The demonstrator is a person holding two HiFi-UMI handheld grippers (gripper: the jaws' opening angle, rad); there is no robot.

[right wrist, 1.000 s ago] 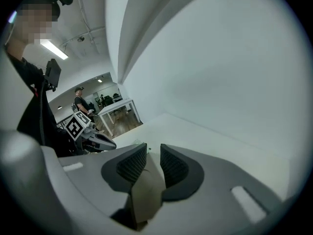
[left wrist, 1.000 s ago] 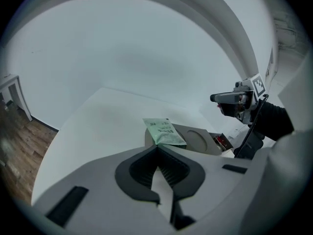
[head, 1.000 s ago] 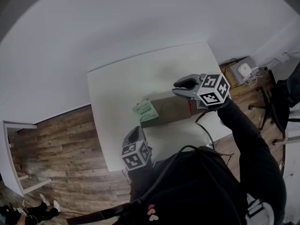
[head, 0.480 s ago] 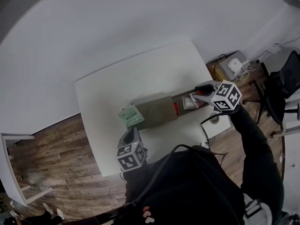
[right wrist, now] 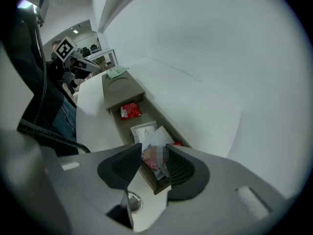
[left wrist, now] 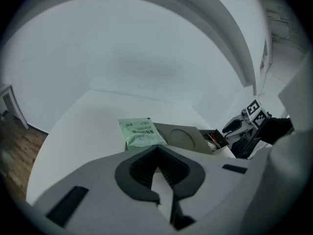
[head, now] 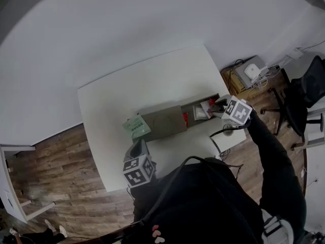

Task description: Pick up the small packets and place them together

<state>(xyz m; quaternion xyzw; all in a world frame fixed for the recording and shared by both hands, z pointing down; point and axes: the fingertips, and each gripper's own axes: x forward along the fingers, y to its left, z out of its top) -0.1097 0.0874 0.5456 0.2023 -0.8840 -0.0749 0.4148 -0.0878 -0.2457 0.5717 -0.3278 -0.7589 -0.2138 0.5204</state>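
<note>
In the head view the box [head: 165, 122] lies with its long axis across the table [head: 132, 90], right end slightly farther from the person. The green packet [head: 134, 126] rests on its left end, and the red packet [head: 185, 118] and white packet [head: 201, 111] lie in the open right part. The right arm reaches out, the right gripper [head: 219, 105] over the right end; the left gripper [head: 138, 149] is near the body, aimed at the green packet. In the left gripper view the left gripper [left wrist: 156, 148] has its jaws together and empty, and the green packet [left wrist: 141, 133] lies lengthwise away from it. In the right gripper view the right gripper [right wrist: 151, 160] is opening, a near packet [right wrist: 155, 148] standing between its jaws above the box [right wrist: 120, 89], which runs away lengthwise.
</note>
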